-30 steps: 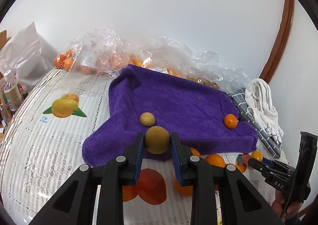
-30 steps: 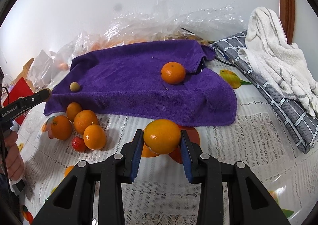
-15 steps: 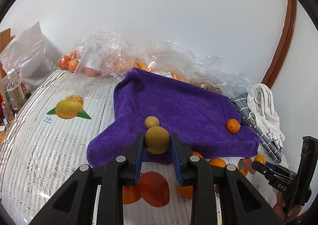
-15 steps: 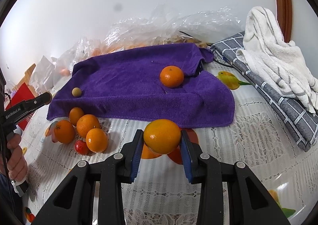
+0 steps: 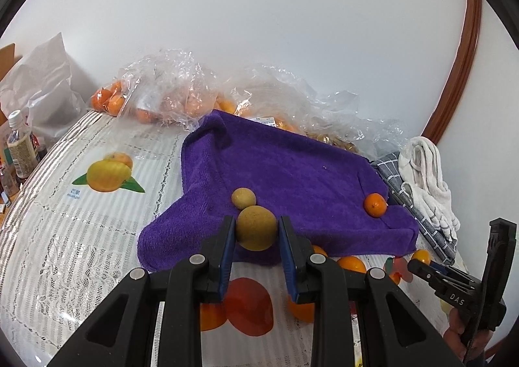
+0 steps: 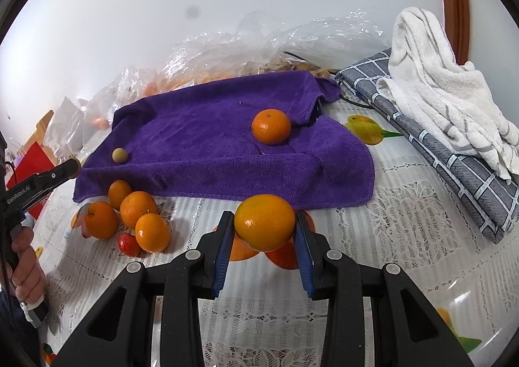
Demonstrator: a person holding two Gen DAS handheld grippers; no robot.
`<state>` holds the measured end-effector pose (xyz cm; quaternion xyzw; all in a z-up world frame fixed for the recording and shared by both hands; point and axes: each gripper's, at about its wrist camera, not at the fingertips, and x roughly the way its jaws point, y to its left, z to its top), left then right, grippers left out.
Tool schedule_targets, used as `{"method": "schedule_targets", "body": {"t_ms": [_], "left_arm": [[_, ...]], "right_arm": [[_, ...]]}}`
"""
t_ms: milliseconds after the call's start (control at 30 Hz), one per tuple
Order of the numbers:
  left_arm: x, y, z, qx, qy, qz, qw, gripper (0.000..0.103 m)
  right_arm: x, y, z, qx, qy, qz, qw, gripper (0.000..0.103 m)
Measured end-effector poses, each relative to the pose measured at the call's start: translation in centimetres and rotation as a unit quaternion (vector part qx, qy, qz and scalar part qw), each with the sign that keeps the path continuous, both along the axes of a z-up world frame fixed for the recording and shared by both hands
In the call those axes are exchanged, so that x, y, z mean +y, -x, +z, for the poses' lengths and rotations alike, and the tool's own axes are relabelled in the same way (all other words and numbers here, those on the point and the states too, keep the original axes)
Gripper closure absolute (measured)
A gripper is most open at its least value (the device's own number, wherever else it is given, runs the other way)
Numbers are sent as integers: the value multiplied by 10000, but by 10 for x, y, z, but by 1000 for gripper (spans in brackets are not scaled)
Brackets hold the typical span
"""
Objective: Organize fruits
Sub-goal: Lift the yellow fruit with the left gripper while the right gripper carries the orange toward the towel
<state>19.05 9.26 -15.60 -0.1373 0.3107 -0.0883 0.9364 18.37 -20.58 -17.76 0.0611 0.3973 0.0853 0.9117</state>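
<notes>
**Holding two fruits short of the purple towel**

Gripping entries, from the tools outward:

- Left gripper (image 5: 256,230): clenched on a round tan-brown fruit (image 5: 256,227), pads pressed to both its sides, tool pitched downward over the towel's near-left corner.
- Right gripper (image 6: 264,224): clamped on an orange (image 6: 264,222), held above the lace tablecloth (image 6: 405,237), just short of the towel's front hem.
- Purple towel (image 6: 211,146): spread flat, lying directly ahead of both tools. It carried a smaller tan fruit (image 5: 243,197) at its left and a lone mandarin (image 6: 271,126) at its right.
- Loose pile (image 6: 129,214): several oranges and one small red fruit (image 6: 128,243) on the cloth, off the towel's near-left corner, between the two tools.
- Background: clear plastic bags of oranges (image 5: 168,101) behind the towel; a grey checked cloth (image 6: 454,146) and white towel (image 6: 438,81) to the right.

Judged relation: like appeared to sit with like. The smaller tan fruit lay just beyond the left tool's load, almost touching in that view; the mandarin lay ahead and nearly in line with the right tool, which was the nearer to it. A short forward reach seemed all each needed.
</notes>
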Motion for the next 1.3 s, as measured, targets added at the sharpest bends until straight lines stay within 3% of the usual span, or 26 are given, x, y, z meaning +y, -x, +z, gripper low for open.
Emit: {"method": "schedule_targets", "body": {"t_ms": [433, 700, 1067, 1300], "left_arm": [[13, 2, 6, 66, 178, 111, 9998, 78], [18, 7, 25, 96, 22, 266, 9996, 78], [20, -15, 54, 157, -317, 280, 9990, 78], [14, -47, 55, 321, -443, 273, 9981, 78]], "right_arm": [[-4, -2, 27, -174, 16, 12, 9998, 67], [1, -15, 57, -465, 37, 226, 9987, 67], [0, -44, 79, -774, -54, 318, 9965, 67], [3, -79, 68, -514, 160, 330, 9980, 67]]}}
